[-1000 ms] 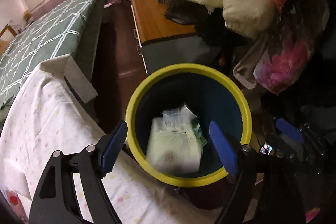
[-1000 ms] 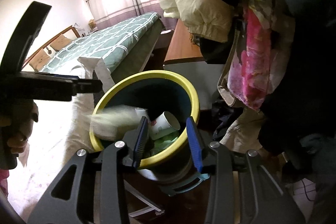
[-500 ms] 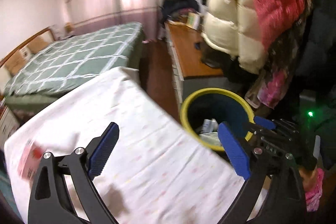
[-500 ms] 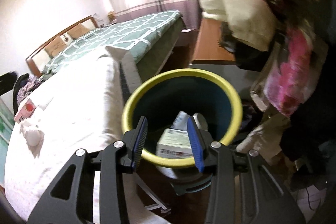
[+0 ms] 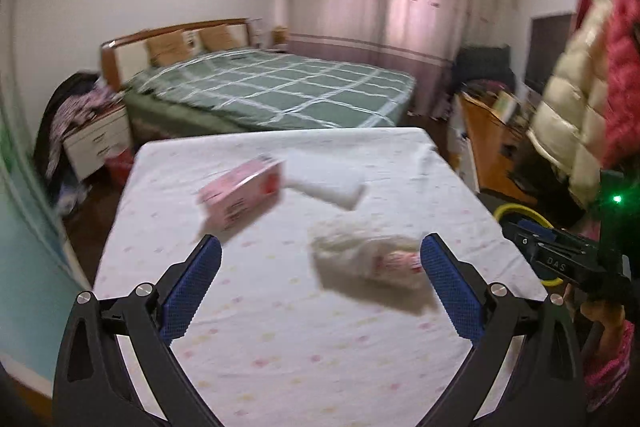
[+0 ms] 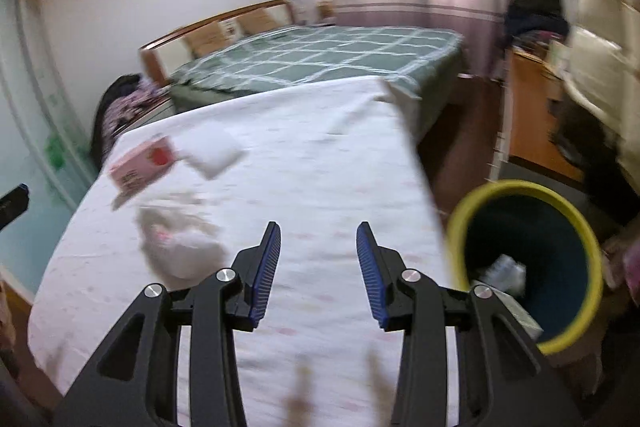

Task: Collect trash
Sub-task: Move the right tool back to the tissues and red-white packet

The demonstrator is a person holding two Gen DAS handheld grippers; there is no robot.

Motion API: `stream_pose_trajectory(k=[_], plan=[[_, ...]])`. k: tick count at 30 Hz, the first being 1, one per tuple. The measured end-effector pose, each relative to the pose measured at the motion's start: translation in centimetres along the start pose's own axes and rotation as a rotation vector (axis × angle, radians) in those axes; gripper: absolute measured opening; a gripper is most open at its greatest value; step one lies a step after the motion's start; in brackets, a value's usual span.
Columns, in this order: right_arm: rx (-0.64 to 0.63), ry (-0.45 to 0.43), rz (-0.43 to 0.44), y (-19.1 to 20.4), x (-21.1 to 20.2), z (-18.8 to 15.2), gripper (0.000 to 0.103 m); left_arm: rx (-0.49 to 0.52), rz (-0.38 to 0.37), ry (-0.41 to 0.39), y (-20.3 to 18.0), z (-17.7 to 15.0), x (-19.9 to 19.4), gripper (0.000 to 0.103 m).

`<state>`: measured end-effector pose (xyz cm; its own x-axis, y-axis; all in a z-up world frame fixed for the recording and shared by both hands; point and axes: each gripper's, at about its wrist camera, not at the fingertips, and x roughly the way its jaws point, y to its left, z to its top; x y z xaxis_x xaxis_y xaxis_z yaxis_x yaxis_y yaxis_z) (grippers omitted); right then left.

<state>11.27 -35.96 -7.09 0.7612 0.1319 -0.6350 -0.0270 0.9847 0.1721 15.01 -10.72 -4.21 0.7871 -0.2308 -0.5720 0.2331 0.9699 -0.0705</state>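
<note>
Left wrist view: we see the left gripper [image 5: 318, 273] low in the frame with its jaws spread wide and nothing between them.
Trash, left view: a crumpled white bag [image 5: 370, 269] lies on the white-sheeted surface [image 5: 280, 347] at centre right, its right end close to the right blue pad; a pink carton [image 5: 242, 197] sits above and left of it, and a flat white packet [image 5: 326, 187] lies just beside the carton's right end. All are motion-blurred.
Bin, left view: only a sliver of the yellow-rimmed bin [image 5: 516, 209] shows at the right edge, behind the other tool.
Right wrist view: we see the right gripper [image 6: 318, 269] at bottom centre, jaws partly open, narrower than the left, and empty.
Trash, right view: the bag [image 6: 176, 245] is left of the jaws, the carton [image 6: 142, 163] at middle left, the packet [image 6: 212, 153] touching or just beside it.
Bin, right view: the bin [image 6: 524, 267] stands off the surface's right edge, at lower right, with some litter already inside.
Step in hand: we judge this to be the approach to the next piece, both tools facing the surface.
Next move: we would centre the wide left jaws over the bag, lower, close gently on the soft plastic, then carry it to the bin.
</note>
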Motion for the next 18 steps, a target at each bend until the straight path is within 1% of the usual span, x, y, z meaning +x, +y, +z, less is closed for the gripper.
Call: stream_pose_trajectory(k=[3, 5, 8, 12, 16, 18], plan=[[-0.052, 0.019, 0.061, 3.6, 1.3, 0.9, 0.038, -0.036, 0.025, -0.004, 2.4, -0.9, -0.4, 0.098], [-0.083, 0.034, 0.097, 5.6, 2.2, 1.4, 0.038, -0.05, 0.027, -0.006, 3.6, -1.3, -0.5, 0.098], [-0.106, 0.067, 0.148, 8.3, 3.7, 1.8, 0.038, -0.061, 0.017, 0.0, 3.8, -1.8, -0.2, 0.098], [-0.1, 0.14, 0.2, 10.6, 6.3, 1.8, 0.038, -0.066, 0.008, 0.016, 3.9, -2.3, 0.4, 0.098], [-0.096, 0.184, 0.193, 11.4, 8.1, 2.0, 0.039, -0.078, 0.008, 0.022, 4.0, -2.6, 0.7, 0.098], [-0.09, 0.201, 0.204, 11.6, 8.6, 2.4, 0.039, -0.085, 0.008, 0.025, 4.1, -2.7, 0.8, 0.098]])
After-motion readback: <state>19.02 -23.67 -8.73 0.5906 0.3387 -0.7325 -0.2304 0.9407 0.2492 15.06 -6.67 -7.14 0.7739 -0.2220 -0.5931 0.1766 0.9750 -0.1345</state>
